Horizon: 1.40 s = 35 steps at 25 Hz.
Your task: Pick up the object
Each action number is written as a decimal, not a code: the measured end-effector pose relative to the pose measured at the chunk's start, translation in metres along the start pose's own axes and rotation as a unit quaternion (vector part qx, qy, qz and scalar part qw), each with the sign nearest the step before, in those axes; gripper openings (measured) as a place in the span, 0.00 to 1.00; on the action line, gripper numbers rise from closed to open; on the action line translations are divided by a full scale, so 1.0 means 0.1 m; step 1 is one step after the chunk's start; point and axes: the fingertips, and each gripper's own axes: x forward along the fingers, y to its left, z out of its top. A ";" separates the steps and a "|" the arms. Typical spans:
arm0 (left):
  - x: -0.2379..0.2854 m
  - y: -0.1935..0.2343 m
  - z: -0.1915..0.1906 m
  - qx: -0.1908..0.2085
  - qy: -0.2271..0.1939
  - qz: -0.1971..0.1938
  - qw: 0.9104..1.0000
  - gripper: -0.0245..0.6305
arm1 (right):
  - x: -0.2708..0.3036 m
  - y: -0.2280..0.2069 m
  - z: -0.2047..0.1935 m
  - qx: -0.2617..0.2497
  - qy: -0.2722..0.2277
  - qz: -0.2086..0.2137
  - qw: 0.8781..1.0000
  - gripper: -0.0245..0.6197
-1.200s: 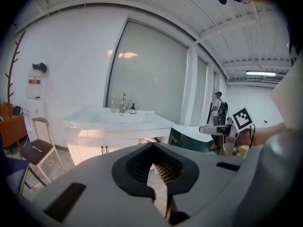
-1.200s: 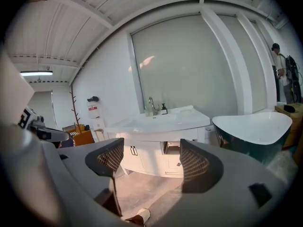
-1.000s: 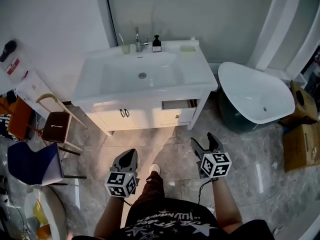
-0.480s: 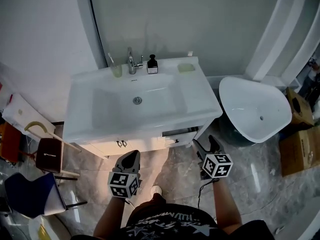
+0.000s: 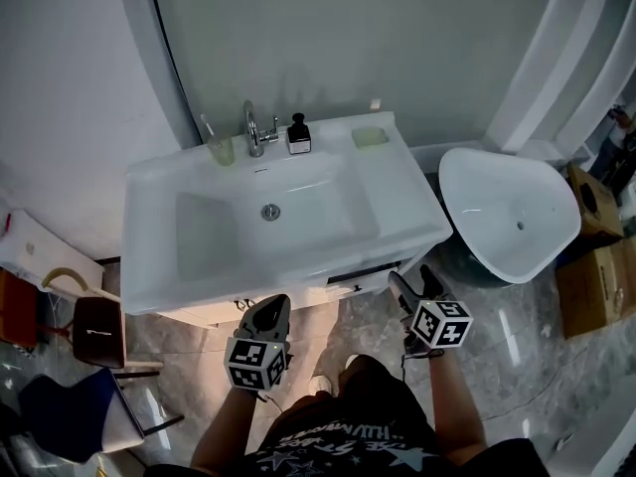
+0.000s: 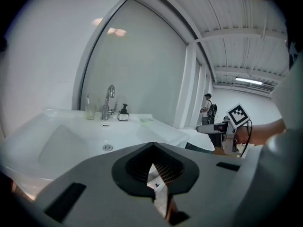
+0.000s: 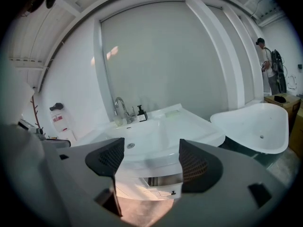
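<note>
A small dark pump bottle [image 5: 298,136] with a pale label stands upright at the back of the white washbasin surface [image 5: 402,207], just right of the chrome faucet [image 5: 252,129], well apart from the left gripper [image 5: 274,309], fingers pressed together, and the right gripper [image 5: 416,282], fingers spread wide and empty

Bright, even indoor light; ceiling strip lamp [image 6: 246,81] glows in left gripper view. Floor [image 5: 542,361] shows glare streaks. Both gripper views fisheye w/ dark corners, close foreground soft.
</note>
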 end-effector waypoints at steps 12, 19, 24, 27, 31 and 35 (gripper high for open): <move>0.66 0.54 0.30 0.001 0.001 0.049 0.999 0.06 | 1.07 -0.43 0.49 0.009 0.001 0.002 1.000 0.57; 1.30 0.74 0.60 0.008 0.009 0.071 0.997 0.06 | 1.93 -0.83 1.00 0.012 0.020 0.006 1.000 0.57; 1.73 0.79 0.79 -0.003 0.019 0.081 0.997 0.06 | 2.46 -1.05 1.27 0.025 0.033 0.018 0.999 0.57; 1.95 0.87 0.85 -0.002 0.023 0.088 0.996 0.06 | 2.77 -1.16 1.37 0.026 0.044 0.018 0.999 0.57; 2.21 0.94 0.96 -0.011 0.035 0.094 0.995 0.06 | 3.20 -1.31 1.44 0.029 0.062 0.009 0.998 0.57; 2.42 1.06 0.91 -0.008 0.037 0.101 0.994 0.06 | 3.56 -1.44 1.47 0.023 0.079 -0.001 0.997 0.57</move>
